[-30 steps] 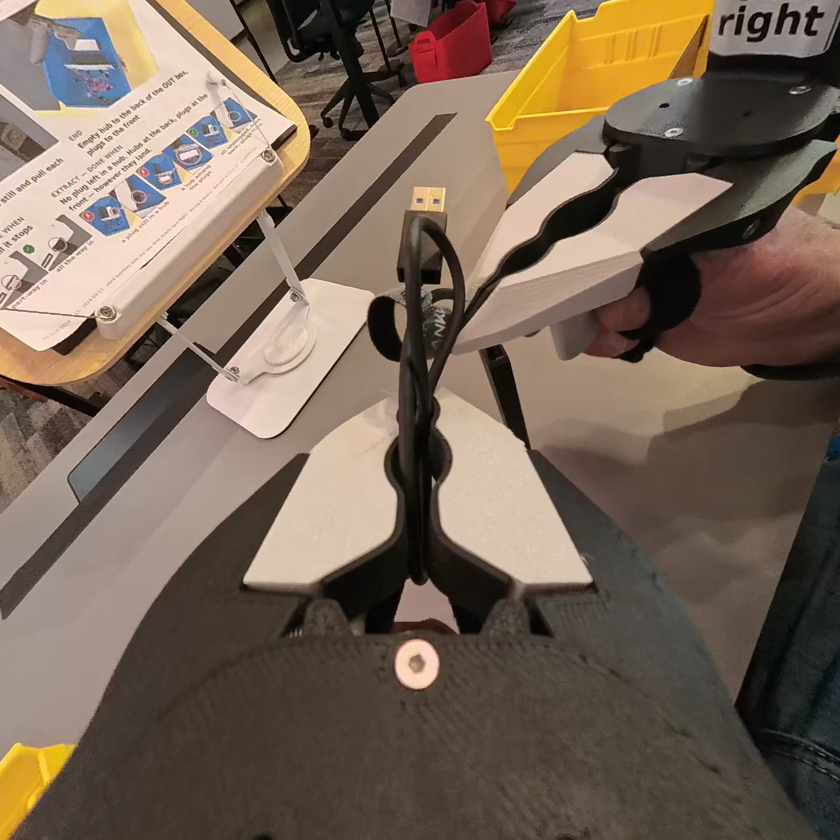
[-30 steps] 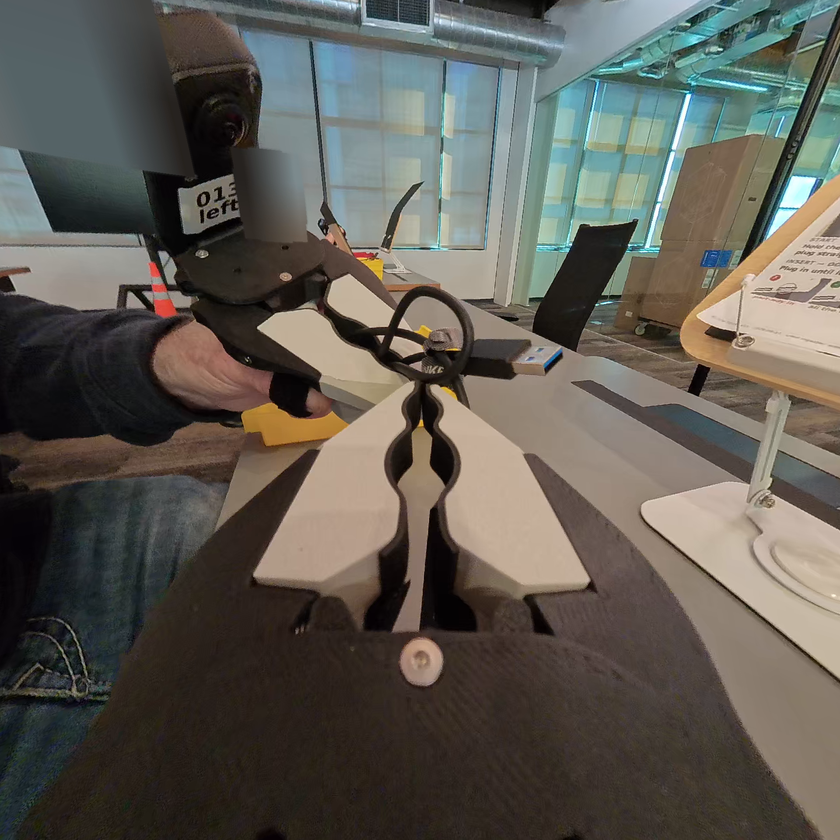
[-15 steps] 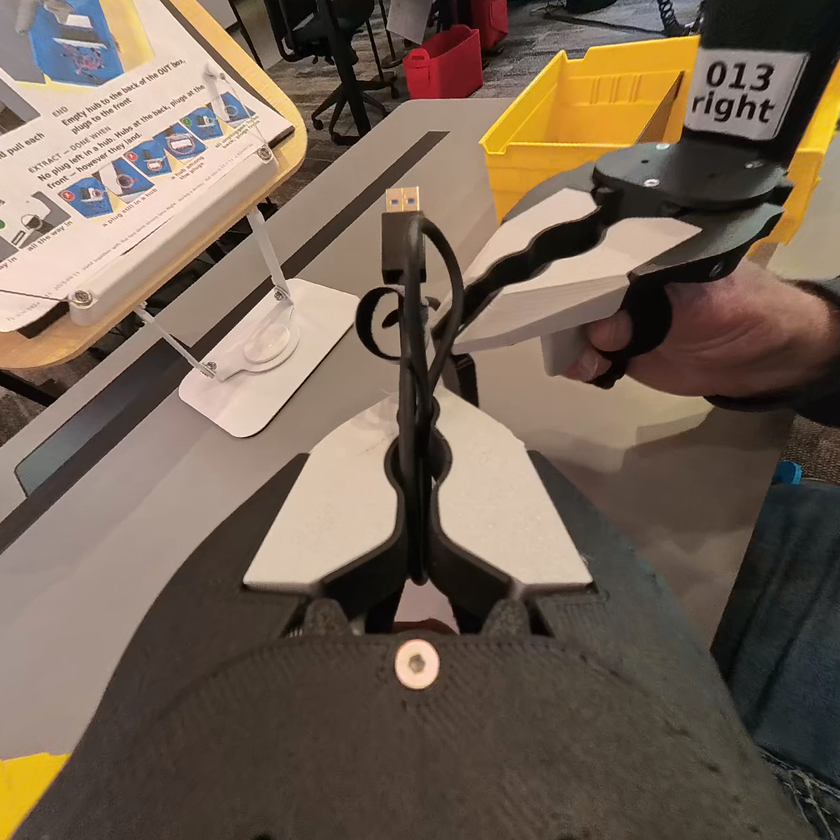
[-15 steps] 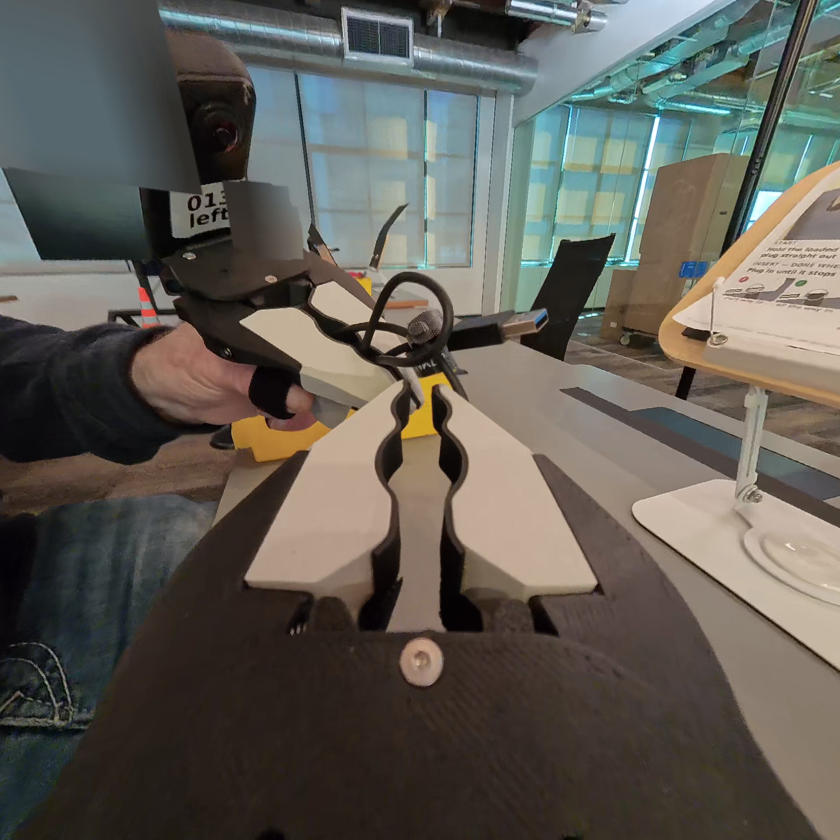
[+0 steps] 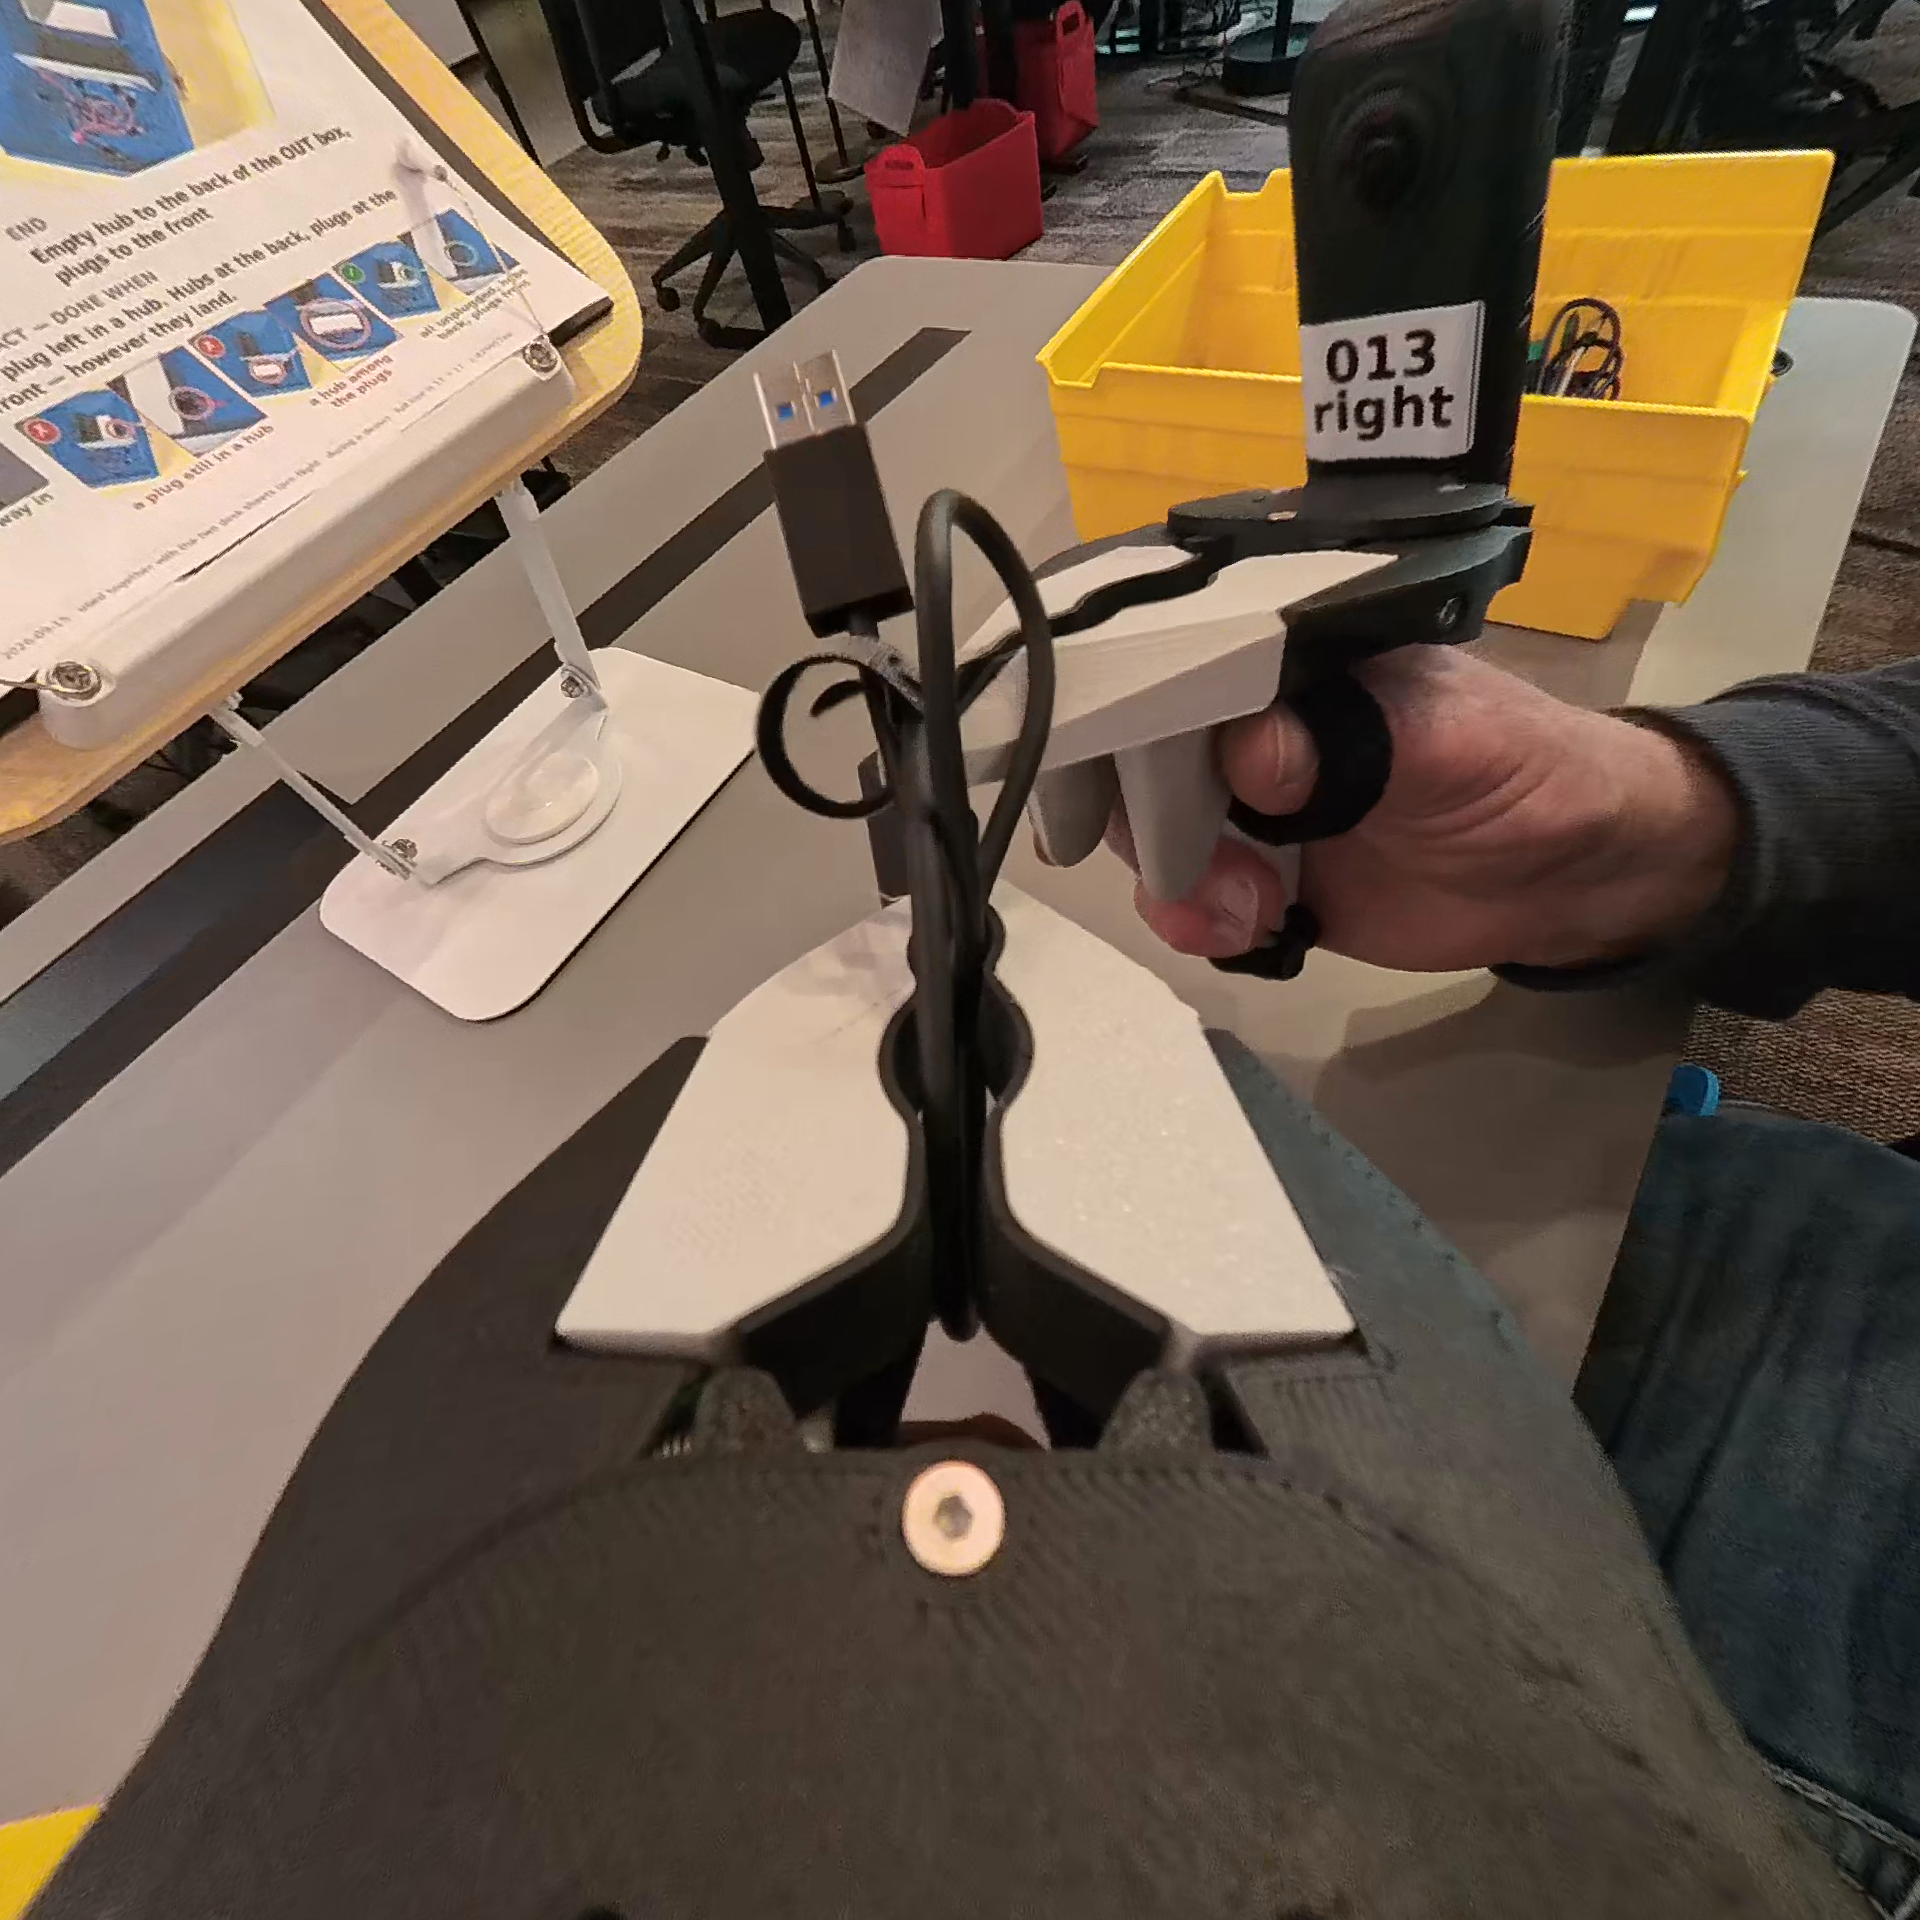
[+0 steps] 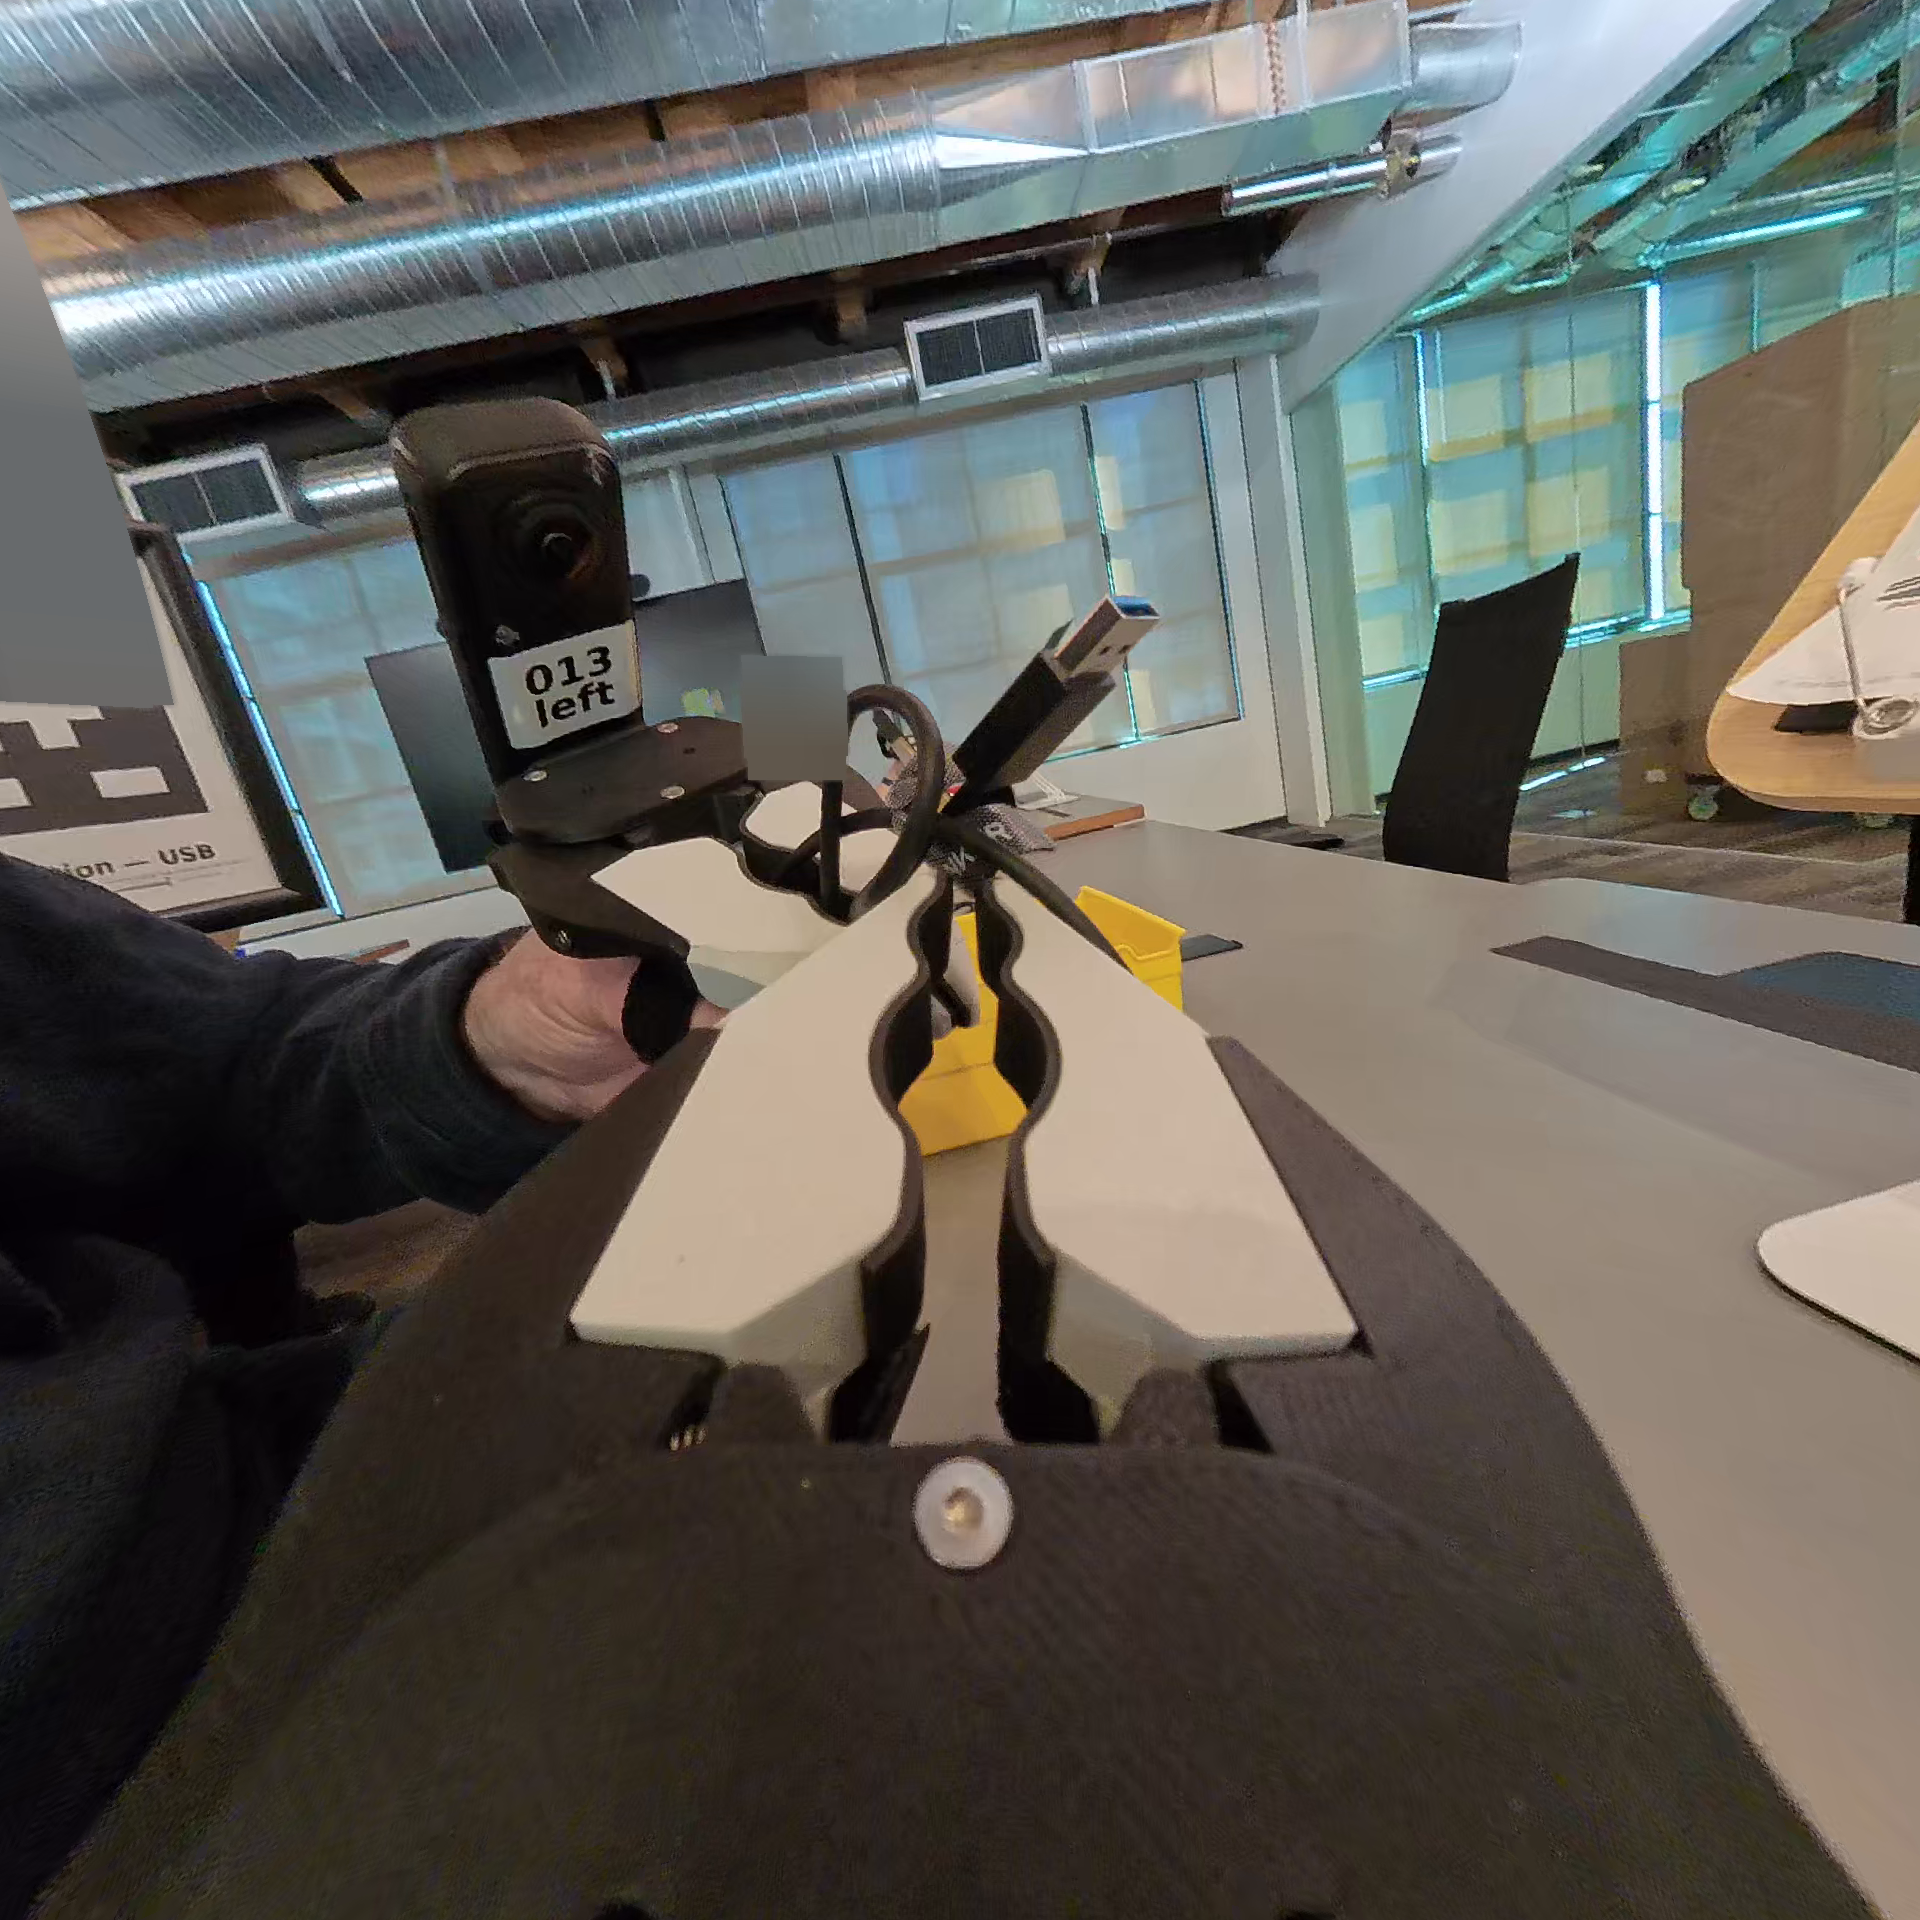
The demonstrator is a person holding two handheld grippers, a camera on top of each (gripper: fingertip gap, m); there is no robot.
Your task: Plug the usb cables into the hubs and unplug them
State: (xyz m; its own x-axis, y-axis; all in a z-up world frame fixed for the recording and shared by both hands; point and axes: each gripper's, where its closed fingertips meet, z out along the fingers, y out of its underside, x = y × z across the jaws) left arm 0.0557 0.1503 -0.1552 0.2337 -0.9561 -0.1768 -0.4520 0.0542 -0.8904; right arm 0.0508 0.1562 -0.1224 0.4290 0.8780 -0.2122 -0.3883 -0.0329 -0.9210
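My left gripper (image 5: 951, 925) is shut on a coiled black USB cable (image 5: 935, 623) and holds it above the grey table (image 5: 312, 1143). The cable's black plug (image 5: 836, 530) with a blue-lined metal tip points up and away. A velcro strap (image 5: 790, 727) binds the coil. My right gripper (image 6: 964, 899) has its jaws a narrow gap apart, with the tips at the strap (image 6: 971, 831) beside the left gripper (image 6: 831, 873). I cannot tell whether they touch the cable. The plug (image 6: 1039, 717) rises above them. No hub is in view.
A large yellow bin (image 5: 1174, 416) with cables inside stands at the table's far right. An instruction sheet on a stand (image 5: 208, 312) with a white base plate (image 5: 499, 914) stands at the left. A small yellow bin (image 6: 1132, 935) sits behind the grippers. A person's legs are at the near edge. Only a small space, under 4 cm, lies between the two pairs of fingers. From either gripper's tips it is about 35 cm to the white base plate (image 5: 499, 914).
My right gripper's jaws, nearly shut at the strap a second ago, opened and now stand a narrow gap apart. Both grippers rose and the right one tilted upward. The left kept hold of the cable.
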